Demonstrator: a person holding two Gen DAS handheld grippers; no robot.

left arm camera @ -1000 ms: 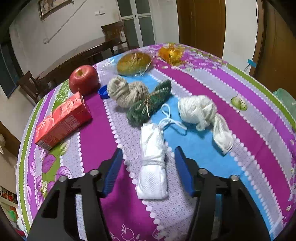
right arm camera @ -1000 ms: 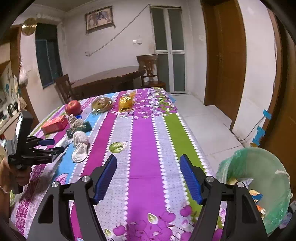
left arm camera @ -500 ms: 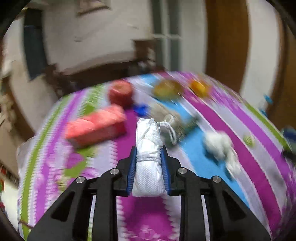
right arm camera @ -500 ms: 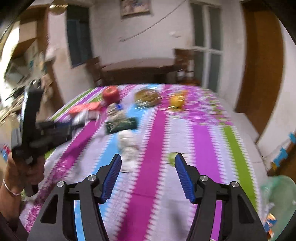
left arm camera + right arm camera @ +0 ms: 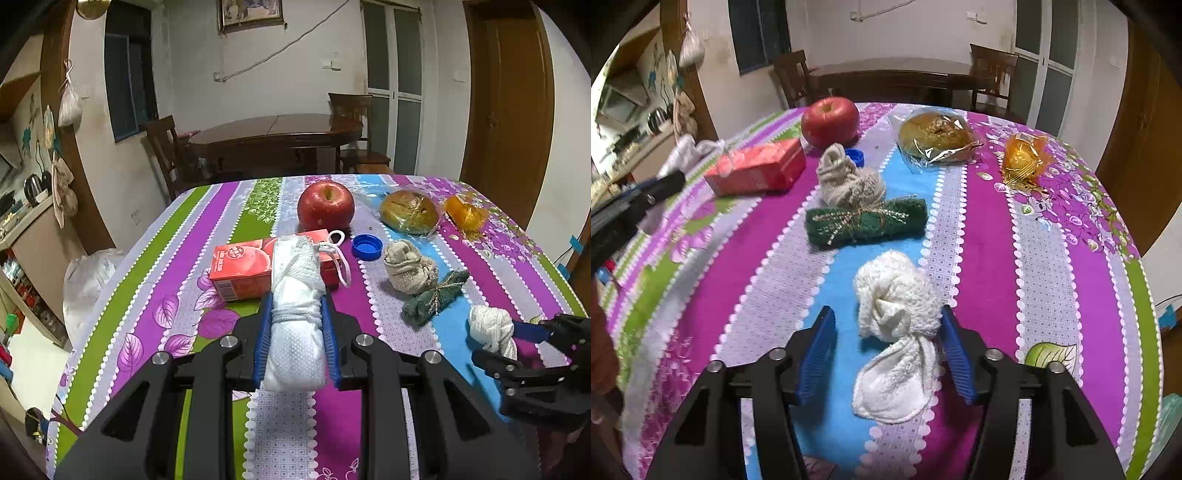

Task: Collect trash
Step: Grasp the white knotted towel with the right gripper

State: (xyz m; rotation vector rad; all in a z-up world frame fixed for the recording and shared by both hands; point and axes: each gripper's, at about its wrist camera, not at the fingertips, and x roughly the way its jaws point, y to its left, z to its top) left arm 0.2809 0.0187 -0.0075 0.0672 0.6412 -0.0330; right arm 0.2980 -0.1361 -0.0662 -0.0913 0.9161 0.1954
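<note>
My left gripper is clenched on the white tied bundle, lifted above the table; its loose cord hangs near the juice carton and may catch it. My right gripper is released around the white cloth knot on the tablecloth; its tail could slip out when I close. Farther, the green roll lies apart.

This is a lived-in home, in a dining room. A table under a striped flowered cloth stands in front of a dark wooden dining table with wooden chairs, and a framed picture hangs on the plastered wall beside a wooden door. At the left edge a kettle sits on a kitchen counter, with bags hung on the doorway frame.
</note>
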